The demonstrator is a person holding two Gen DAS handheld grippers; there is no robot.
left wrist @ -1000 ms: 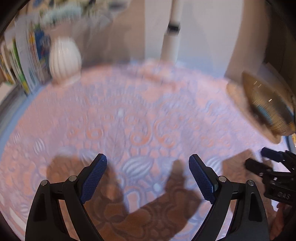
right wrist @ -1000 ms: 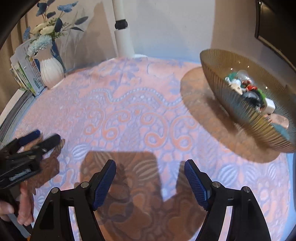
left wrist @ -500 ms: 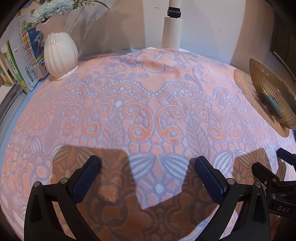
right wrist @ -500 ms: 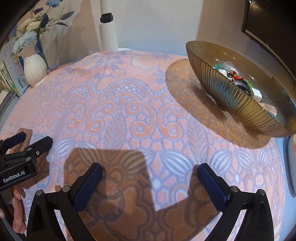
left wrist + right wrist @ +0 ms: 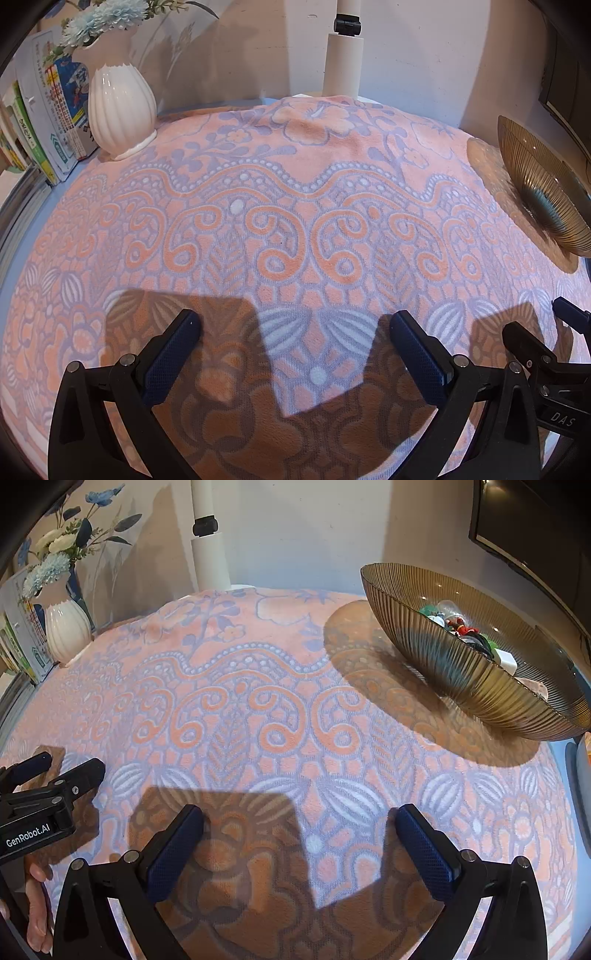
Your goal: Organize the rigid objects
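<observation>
A ribbed amber glass bowl (image 5: 476,679) stands at the right on the patterned cloth and holds several small rigid objects (image 5: 461,631). Its side also shows in the left wrist view (image 5: 543,184). My left gripper (image 5: 293,328) is open and empty above the cloth near the front edge. My right gripper (image 5: 299,825) is open and empty too, left of and nearer than the bowl. Each gripper shows in the other's view: the right one (image 5: 535,325) and the left one (image 5: 70,768). No loose object lies on the cloth in view.
A pink and lilac patterned cloth (image 5: 295,221) covers the table. A white ribbed vase (image 5: 120,110) with flowers and upright books (image 5: 48,122) stand at the back left. A white post (image 5: 343,55) rises at the back middle. A dark screen (image 5: 535,524) hangs at the right.
Both grippers have opened wider and drawn back towards the front edge. The views have steadied. The bowl sits farther right in both views.
</observation>
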